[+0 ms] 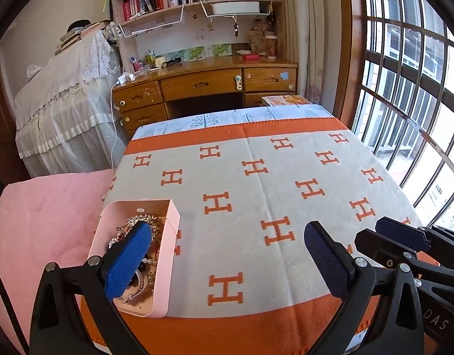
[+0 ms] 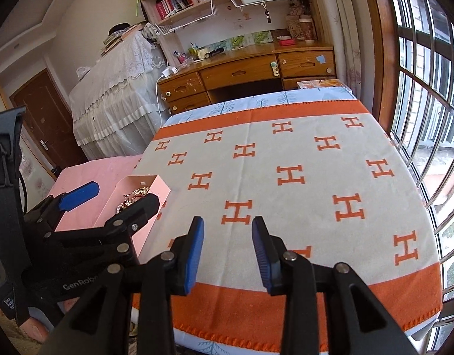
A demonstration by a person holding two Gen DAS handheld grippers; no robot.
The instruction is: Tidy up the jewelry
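A pink jewelry box (image 1: 172, 254) stands open at the near left of the grey and orange blanket (image 1: 256, 177). It holds a tangle of pearl and gold jewelry (image 1: 144, 222). My left gripper (image 1: 227, 236) is wide open and empty; its left finger (image 1: 129, 257) hangs over the box. In the right wrist view the box (image 2: 156, 186) and jewelry (image 2: 139, 192) lie to the left, partly behind the left gripper (image 2: 117, 198). My right gripper (image 2: 228, 236) is open and empty above the blanket's near edge; it also shows in the left wrist view (image 1: 404, 233).
A pink sheet (image 1: 49, 207) lies left of the blanket. A wooden desk (image 1: 203, 80) with bookshelves stands behind. A lace-covered piece of furniture (image 1: 67, 103) is at the left. A barred window (image 1: 410, 88) runs along the right side.
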